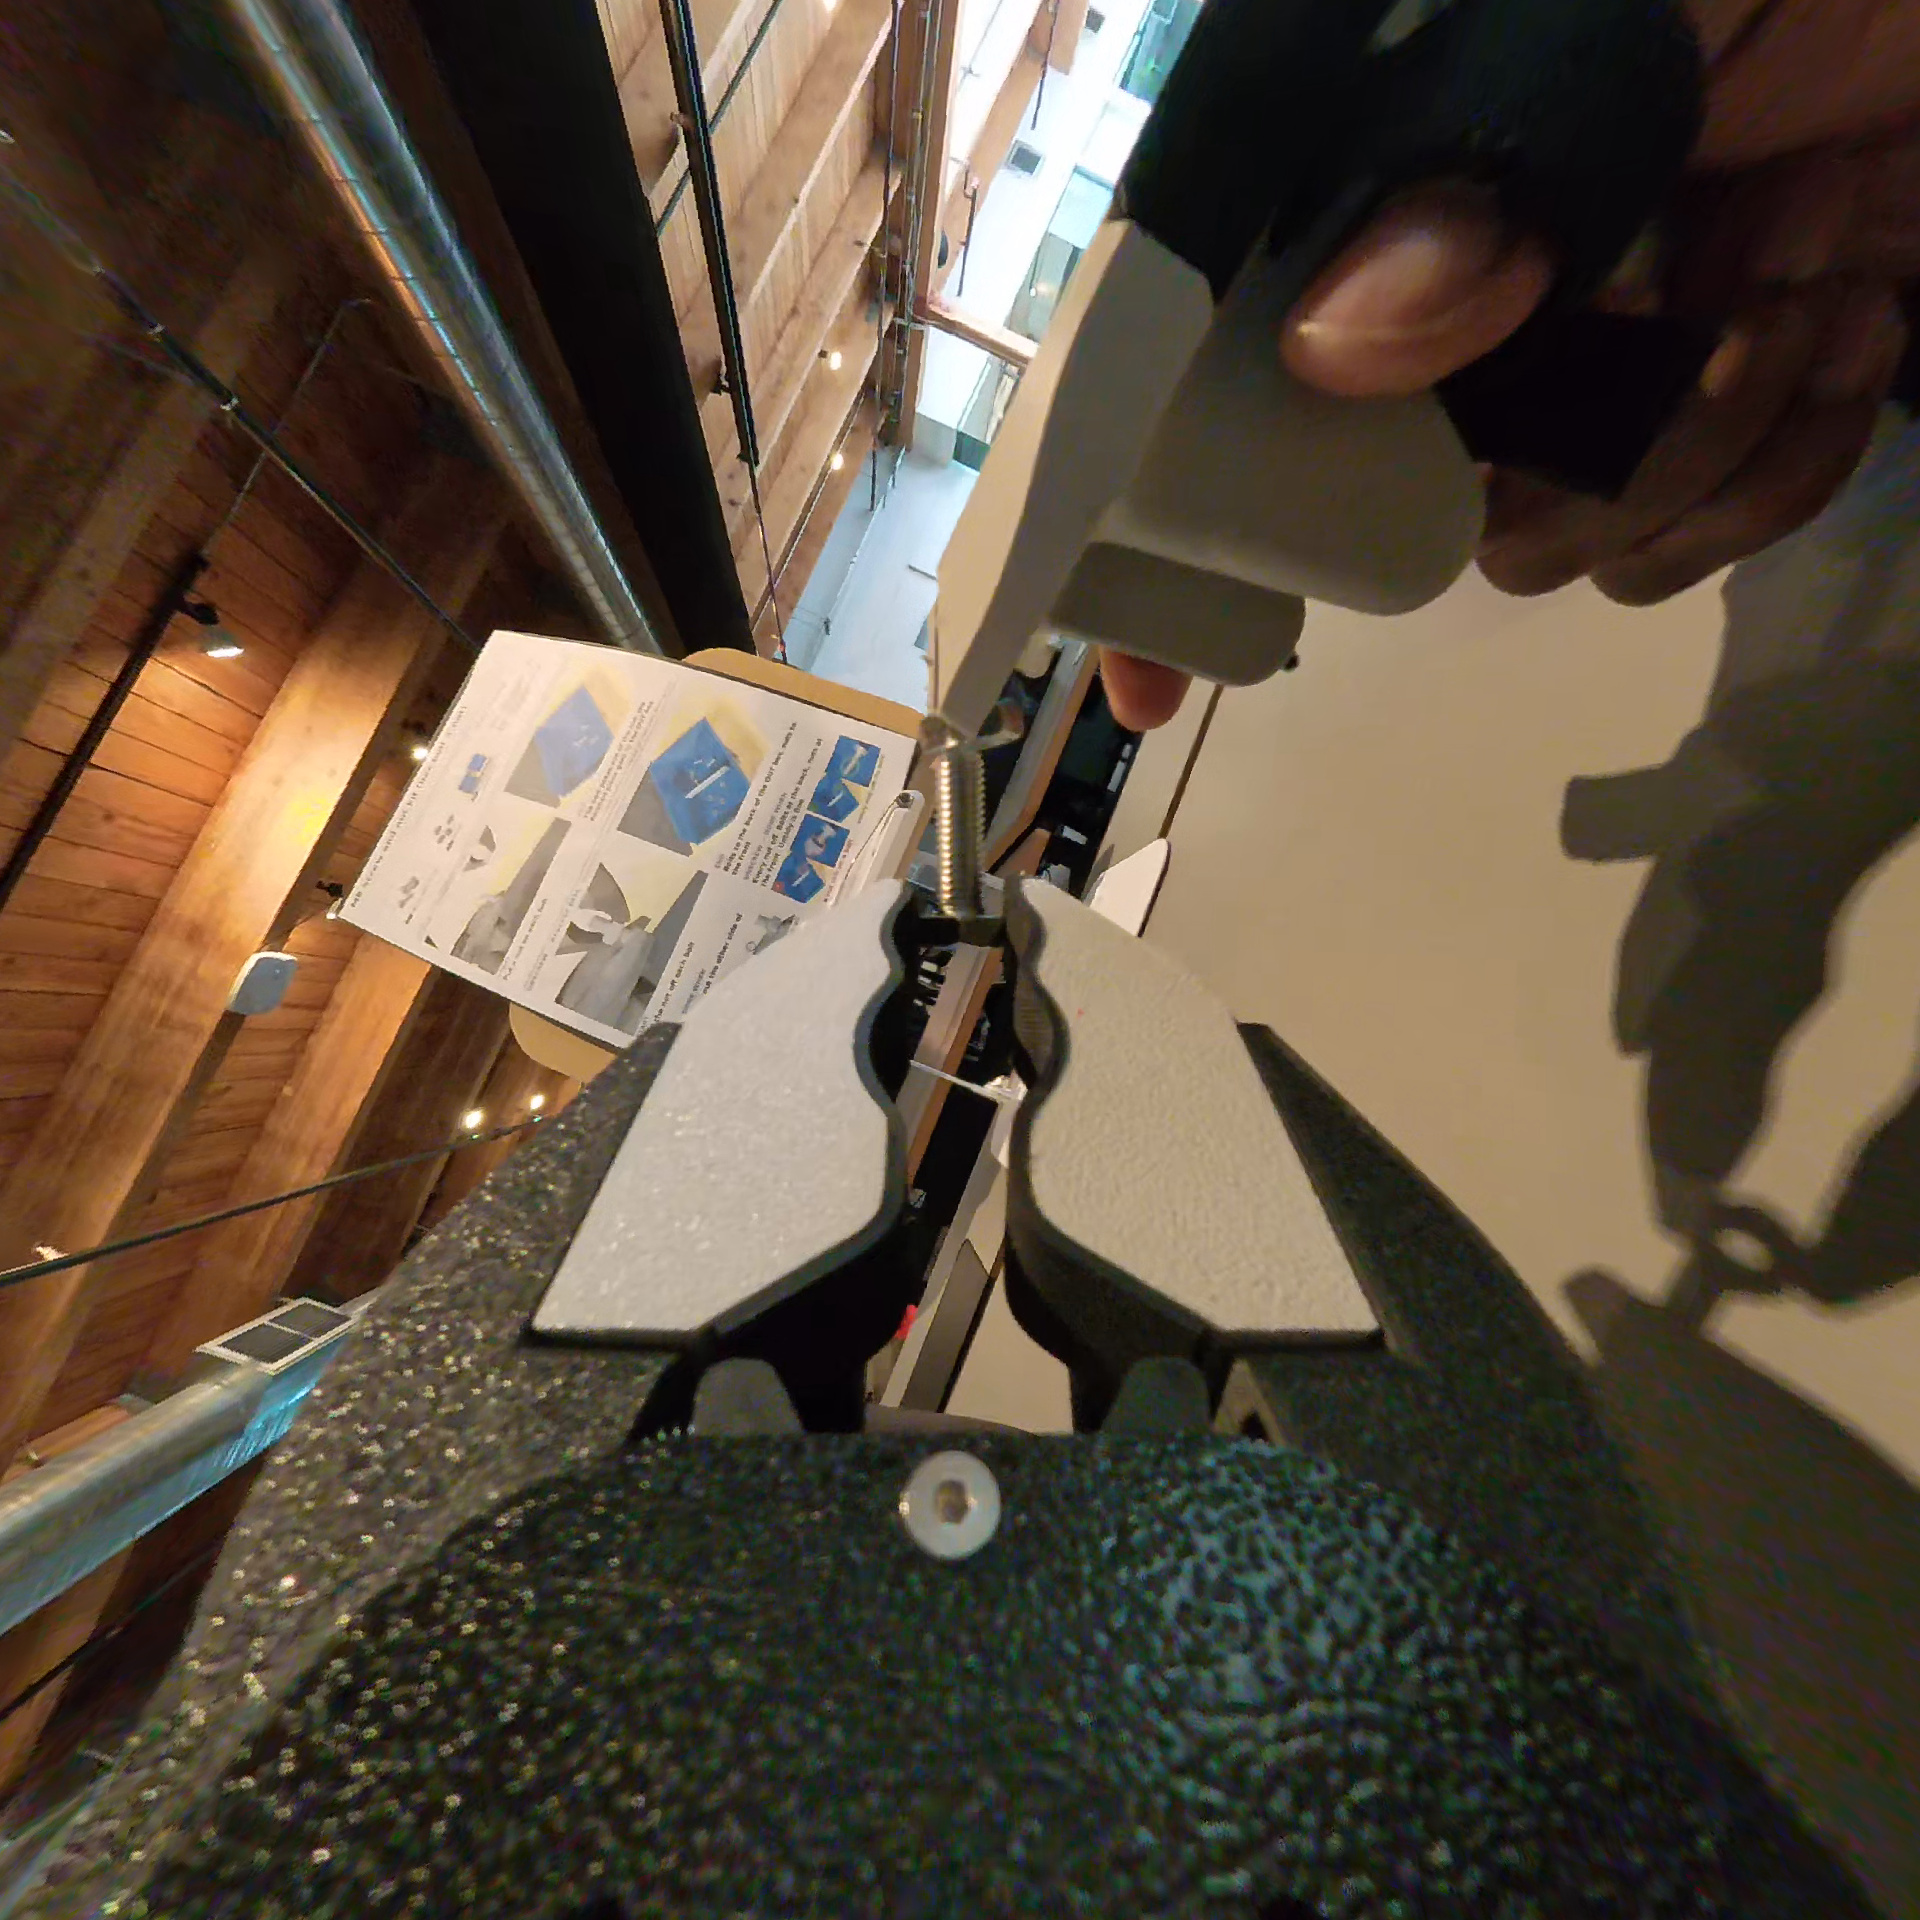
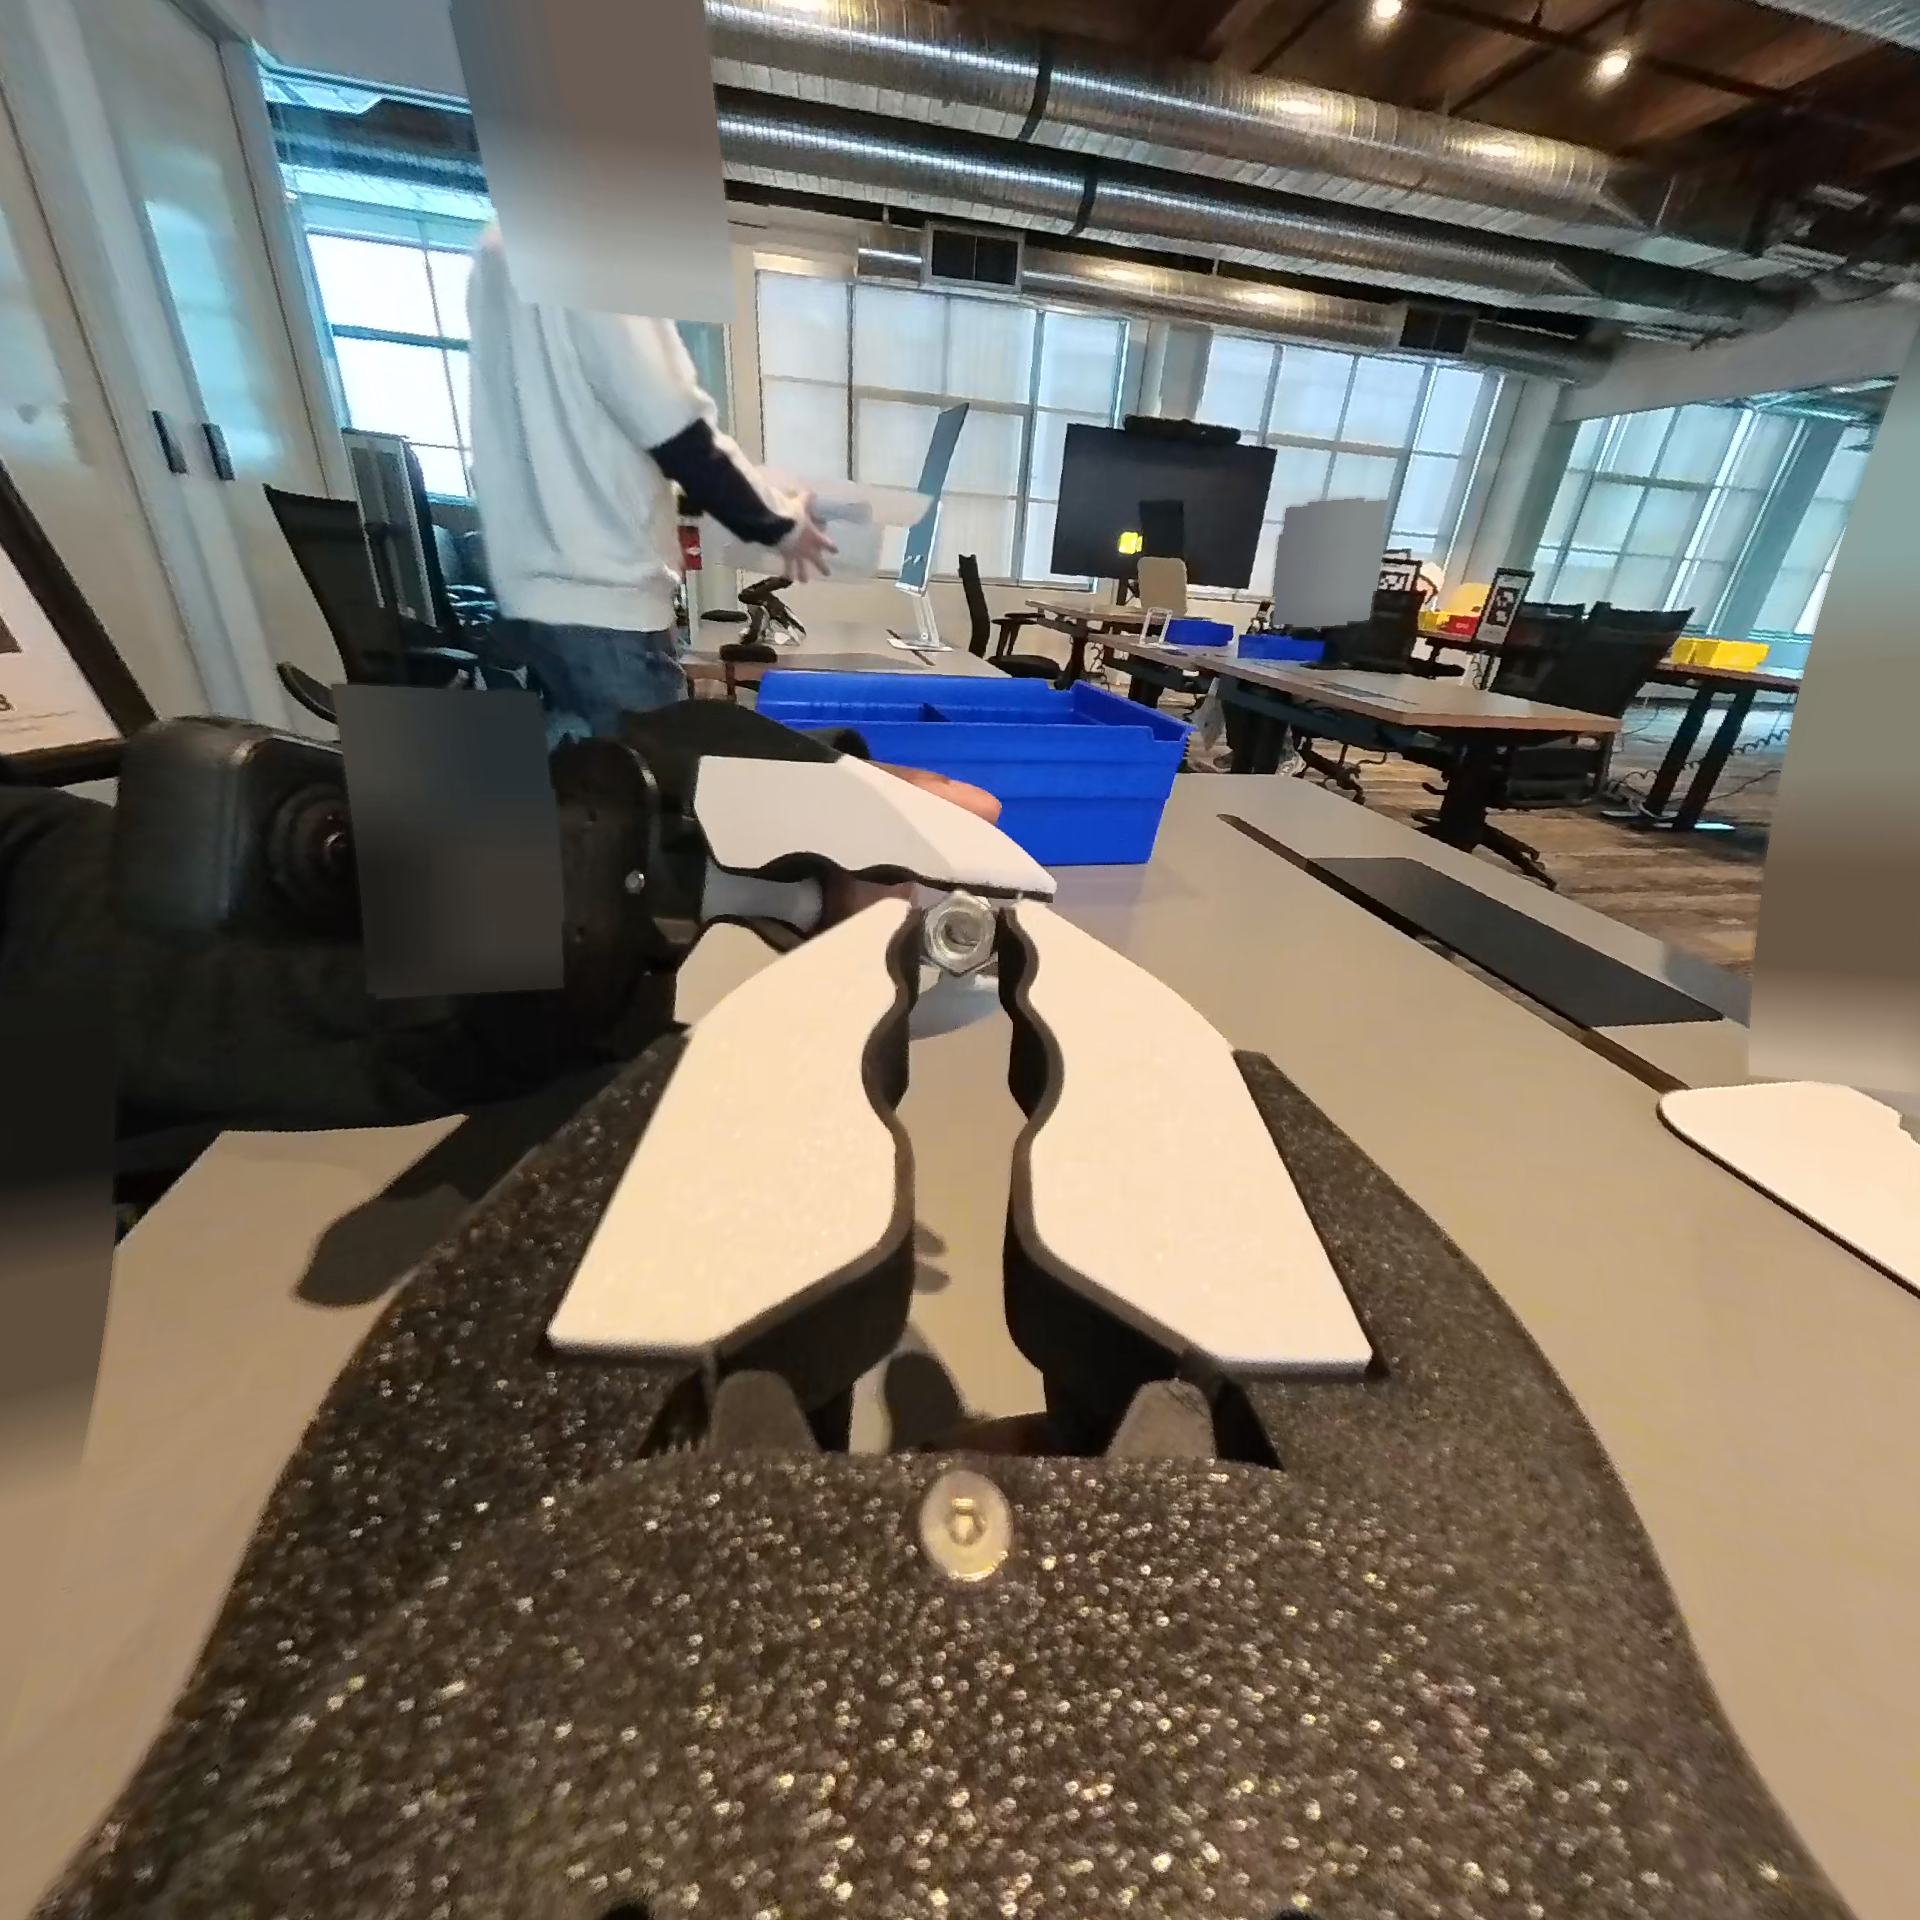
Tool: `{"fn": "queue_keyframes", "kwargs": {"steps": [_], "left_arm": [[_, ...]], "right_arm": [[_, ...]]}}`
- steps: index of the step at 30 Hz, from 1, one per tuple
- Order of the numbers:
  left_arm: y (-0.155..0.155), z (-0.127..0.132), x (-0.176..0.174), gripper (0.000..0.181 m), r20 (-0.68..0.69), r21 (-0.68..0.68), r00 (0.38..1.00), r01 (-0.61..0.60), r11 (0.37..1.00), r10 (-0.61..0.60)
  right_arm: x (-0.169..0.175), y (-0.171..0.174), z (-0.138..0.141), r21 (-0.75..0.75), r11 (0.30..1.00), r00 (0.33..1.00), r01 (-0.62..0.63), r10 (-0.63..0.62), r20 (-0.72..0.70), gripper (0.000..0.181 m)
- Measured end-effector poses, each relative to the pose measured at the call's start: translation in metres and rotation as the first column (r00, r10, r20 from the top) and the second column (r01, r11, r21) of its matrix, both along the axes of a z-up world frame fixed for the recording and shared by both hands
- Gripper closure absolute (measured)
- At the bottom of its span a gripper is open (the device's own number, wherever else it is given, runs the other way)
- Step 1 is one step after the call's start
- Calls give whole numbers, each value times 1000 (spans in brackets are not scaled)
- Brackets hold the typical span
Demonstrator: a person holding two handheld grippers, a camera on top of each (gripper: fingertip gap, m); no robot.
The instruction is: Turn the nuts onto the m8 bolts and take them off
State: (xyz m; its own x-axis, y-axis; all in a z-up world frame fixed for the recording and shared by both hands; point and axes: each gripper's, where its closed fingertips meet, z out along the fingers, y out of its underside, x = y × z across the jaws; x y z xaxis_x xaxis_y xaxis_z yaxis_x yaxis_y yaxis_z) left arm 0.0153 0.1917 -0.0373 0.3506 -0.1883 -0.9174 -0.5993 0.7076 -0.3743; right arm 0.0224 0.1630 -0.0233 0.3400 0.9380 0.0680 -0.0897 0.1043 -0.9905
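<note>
At centre frame of the left wrist view, the left gripper [image 1: 961, 920] has its jaws nearly closed on the head of a bolt [image 1: 958, 831], threaded shank pointing away toward the upper middle. Right gripper [image 1: 977, 665] comes in from the upper right, held by a hand [image 1: 1621, 343]; its tip meets the far end of the bolt, where a nut [image 1: 940, 732] is just visible, mostly hidden. Left of the bolt in that view stands a printed instruction sheet [image 1: 623, 831] on a board. Pale desk [image 1: 1403, 831] fills the right side, with shadows on it.

Centre of the right wrist view: right gripper [image 2: 958, 930] jaws narrowed onto the nut [image 2: 958, 928], hex face and bore toward the camera, pinched at the tips. Left gripper [image 2: 873, 831] enters from the left, one finger lying just above the nut. Bolt itself not clear in this view. Blue bin [image 2: 1039, 758] sits on the desk [image 2: 1455, 1195] behind the tips, upper middle. White pad [image 2: 1808, 1153] at right edge. Person in a white top [image 2: 571, 468] stands at upper left.
</note>
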Motion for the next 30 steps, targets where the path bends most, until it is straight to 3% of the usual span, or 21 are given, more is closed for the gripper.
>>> {"fn": "queue_keyframes", "kwargs": {"steps": [10,14,18,30], "left_arm": [[0,8,-2,167,35,50,998,-59,997,57],[7,17,-6,167,101,72,979,-183,980,175],[15,15,-6,167,109,63,961,-262,963,255],[16,0,2,167,145,-104,973,-168,980,182]], "right_arm": [[-2,4,8,-64,998,998,25,-29,-63,167],[-3,14,16,-235,970,983,54,-93,-160,167],[-2,26,17,-470,883,949,8,-155,-276,167],[2,33,5,-650,752,928,-109,-157,-337,167]]}}
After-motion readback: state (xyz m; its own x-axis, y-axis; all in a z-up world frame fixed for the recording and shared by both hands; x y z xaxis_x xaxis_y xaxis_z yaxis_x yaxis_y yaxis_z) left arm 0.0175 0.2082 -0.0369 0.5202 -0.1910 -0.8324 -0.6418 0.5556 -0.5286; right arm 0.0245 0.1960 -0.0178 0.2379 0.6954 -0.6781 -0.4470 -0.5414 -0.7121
